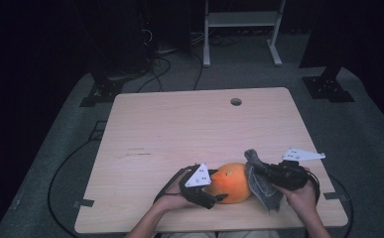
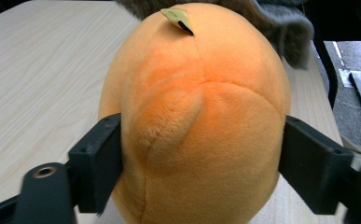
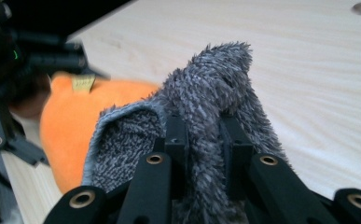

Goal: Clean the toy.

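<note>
The plush toy [image 2: 201, 116] between the left tool's [image 2: 199, 158] black jaws is orange with a small yellow tag [image 2: 177, 17]. The cloth [image 3: 206, 116] in the right tool's [image 3: 205, 140] black jaws is mottled grey. The surface [image 1: 179, 129] is pale wood grain.

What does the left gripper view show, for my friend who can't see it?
A round orange plush toy sits squeezed between the left gripper's two black jaws. A small yellow tag sticks up on top, a fuzzy grey cloth lies behind it, and the wooden table is underneath.
</note>
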Action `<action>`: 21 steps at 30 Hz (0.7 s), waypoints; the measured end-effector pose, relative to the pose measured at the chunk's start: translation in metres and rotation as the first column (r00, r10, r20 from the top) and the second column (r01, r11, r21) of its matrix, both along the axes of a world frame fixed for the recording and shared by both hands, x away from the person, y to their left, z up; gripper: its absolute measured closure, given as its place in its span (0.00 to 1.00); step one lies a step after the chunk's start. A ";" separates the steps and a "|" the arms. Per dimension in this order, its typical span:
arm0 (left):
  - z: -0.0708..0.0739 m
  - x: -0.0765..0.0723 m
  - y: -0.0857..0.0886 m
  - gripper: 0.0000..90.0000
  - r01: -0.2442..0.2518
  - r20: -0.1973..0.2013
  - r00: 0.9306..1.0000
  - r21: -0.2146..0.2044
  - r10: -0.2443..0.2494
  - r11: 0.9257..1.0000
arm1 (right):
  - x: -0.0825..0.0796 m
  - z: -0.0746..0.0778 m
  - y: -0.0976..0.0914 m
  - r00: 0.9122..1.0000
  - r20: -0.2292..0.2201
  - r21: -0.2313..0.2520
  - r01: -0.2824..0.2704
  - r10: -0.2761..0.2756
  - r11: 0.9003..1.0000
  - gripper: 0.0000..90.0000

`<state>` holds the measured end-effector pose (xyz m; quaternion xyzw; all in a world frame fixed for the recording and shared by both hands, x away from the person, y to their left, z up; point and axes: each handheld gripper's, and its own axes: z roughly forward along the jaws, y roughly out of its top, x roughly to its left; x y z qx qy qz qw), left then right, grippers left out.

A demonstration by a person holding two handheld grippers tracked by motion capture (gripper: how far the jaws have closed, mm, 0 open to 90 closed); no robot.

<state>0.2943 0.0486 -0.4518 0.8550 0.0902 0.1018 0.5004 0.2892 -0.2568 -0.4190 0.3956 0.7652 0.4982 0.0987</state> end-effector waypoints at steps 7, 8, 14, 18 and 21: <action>-0.003 0.006 -0.003 0.09 -0.034 -0.059 0.998 -0.015 0.033 0.999 | 0.006 -0.015 0.001 0.998 -0.063 -0.016 0.000 -0.001 1.000 0.84; -0.004 0.006 -0.003 0.10 -0.024 -0.061 0.998 -0.018 0.023 1.000 | 0.006 -0.017 0.000 0.997 -0.071 -0.007 0.002 -0.003 1.000 0.84; -0.002 0.002 -0.002 0.23 -0.027 -0.029 0.999 -0.030 0.026 0.999 | 0.013 -0.028 -0.013 0.985 -0.150 -0.045 0.075 -0.081 0.996 0.84; 0.009 0.002 -0.002 0.29 -0.065 -0.027 0.998 -0.053 0.064 0.996 | 0.001 -0.001 -0.010 0.997 -0.033 0.010 0.076 -0.076 0.997 0.84; 0.025 -0.002 -0.003 0.32 -0.077 0.038 0.996 -0.049 0.079 0.996 | -0.014 0.023 0.007 0.997 0.071 -0.002 0.026 -0.026 1.000 0.84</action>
